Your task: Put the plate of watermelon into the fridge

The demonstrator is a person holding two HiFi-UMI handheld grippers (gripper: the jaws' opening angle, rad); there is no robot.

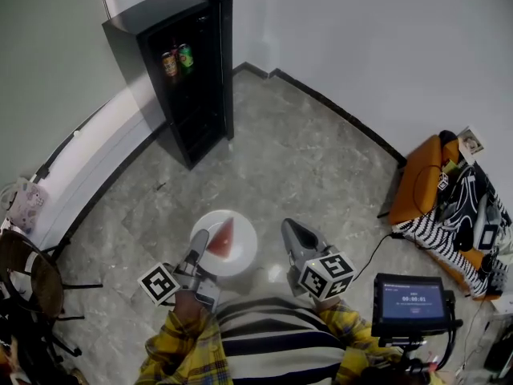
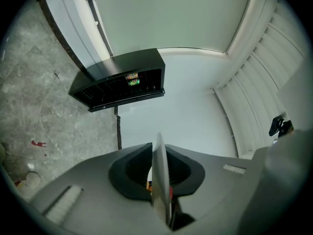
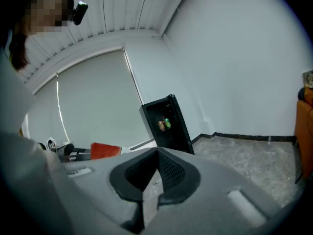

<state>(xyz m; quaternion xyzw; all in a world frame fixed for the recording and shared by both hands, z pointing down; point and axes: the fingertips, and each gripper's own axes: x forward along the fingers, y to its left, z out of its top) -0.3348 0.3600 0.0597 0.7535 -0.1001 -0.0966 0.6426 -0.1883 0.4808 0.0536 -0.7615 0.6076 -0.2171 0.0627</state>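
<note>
While held above the floor (image 1: 304, 159), the white plate (image 1: 242, 257) of watermelon (image 1: 223, 237) is clamped at the rim by the left gripper's (image 1: 199, 237) jaws. Beside it, the right gripper's (image 1: 290, 227) jaws are closed on nothing. Well ahead, the black fridge (image 1: 192, 111) stands open.

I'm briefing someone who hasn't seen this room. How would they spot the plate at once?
Start at the black open fridge and come down across the grey floor to the person's striped shirt. Just before it, the left tongs grip a round white plate by its rim. It is the only dish there, carrying a red watermelon wedge.
</note>
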